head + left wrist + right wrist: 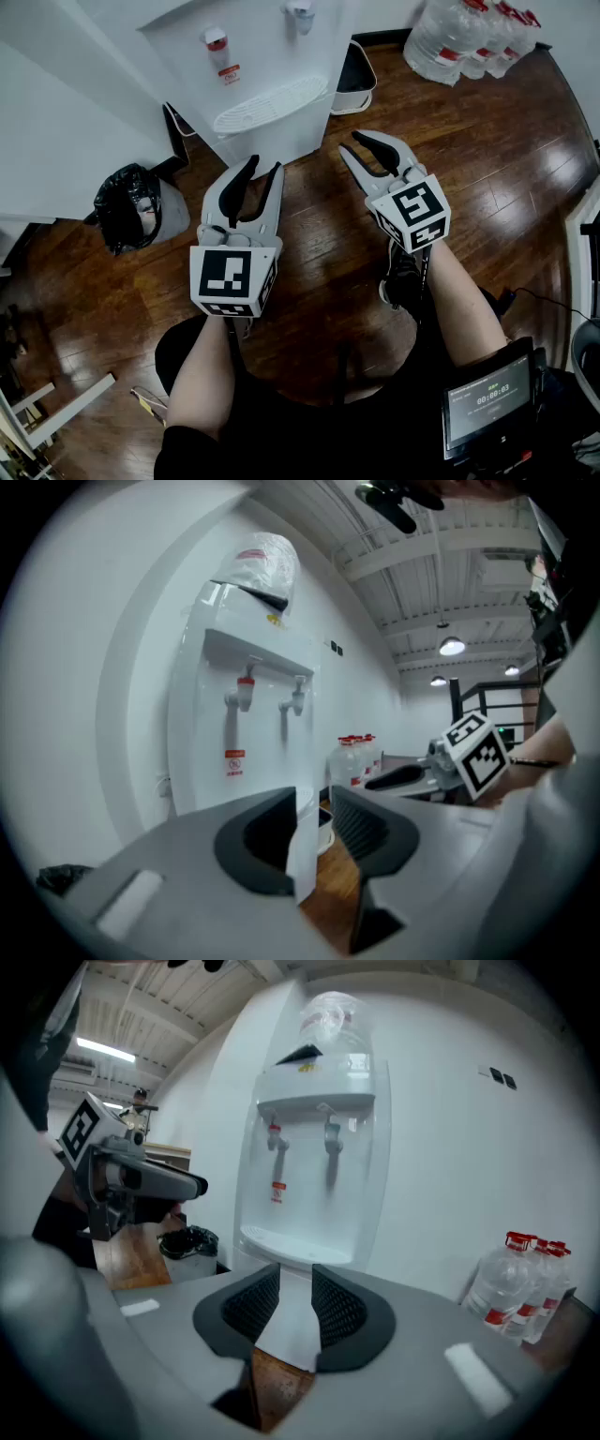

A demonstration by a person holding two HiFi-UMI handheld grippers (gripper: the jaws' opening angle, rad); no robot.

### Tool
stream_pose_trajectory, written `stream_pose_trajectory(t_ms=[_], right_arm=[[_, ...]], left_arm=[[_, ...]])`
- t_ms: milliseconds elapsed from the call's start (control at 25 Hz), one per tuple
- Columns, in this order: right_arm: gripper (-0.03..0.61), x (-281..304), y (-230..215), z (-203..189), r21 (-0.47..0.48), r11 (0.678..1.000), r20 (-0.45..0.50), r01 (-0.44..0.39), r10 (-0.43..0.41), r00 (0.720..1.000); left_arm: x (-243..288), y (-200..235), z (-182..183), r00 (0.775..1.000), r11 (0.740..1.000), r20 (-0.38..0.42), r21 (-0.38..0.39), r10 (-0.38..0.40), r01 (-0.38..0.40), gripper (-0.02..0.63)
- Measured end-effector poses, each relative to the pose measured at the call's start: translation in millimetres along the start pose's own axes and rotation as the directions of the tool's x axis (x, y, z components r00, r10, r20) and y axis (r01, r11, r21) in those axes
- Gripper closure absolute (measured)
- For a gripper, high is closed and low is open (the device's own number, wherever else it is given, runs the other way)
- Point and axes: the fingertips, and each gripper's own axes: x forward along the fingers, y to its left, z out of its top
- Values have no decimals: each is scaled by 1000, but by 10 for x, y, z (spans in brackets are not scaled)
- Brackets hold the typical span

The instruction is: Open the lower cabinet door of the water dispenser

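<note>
Head view: two tools (265,167) (349,142), one dispenser (267,66).

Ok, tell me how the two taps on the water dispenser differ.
The red tap has a red handle; the grey tap has a pale grey one. A red-and-white label sits on the panel below the red tap; none below the grey tap. The red tap is on the side of the black trash bag, the grey tap on the side of the water bottles. Both hang under the ledge of the water dispenser, above its drip tray.
</note>
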Motion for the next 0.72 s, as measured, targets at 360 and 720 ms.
stream_pose_trajectory(t_ms=[360,720], right_arm=[[351,720,-427,-848,75,996,-217,-49,65,974],[281,1335,-651,-1407,138,986,-331,-92,133,934]], left_arm=[[543,-72,-285,990,994,-93,19,-104,106,422],[949,-287,-1070,930,978,-304,-63,-207,197,395]])
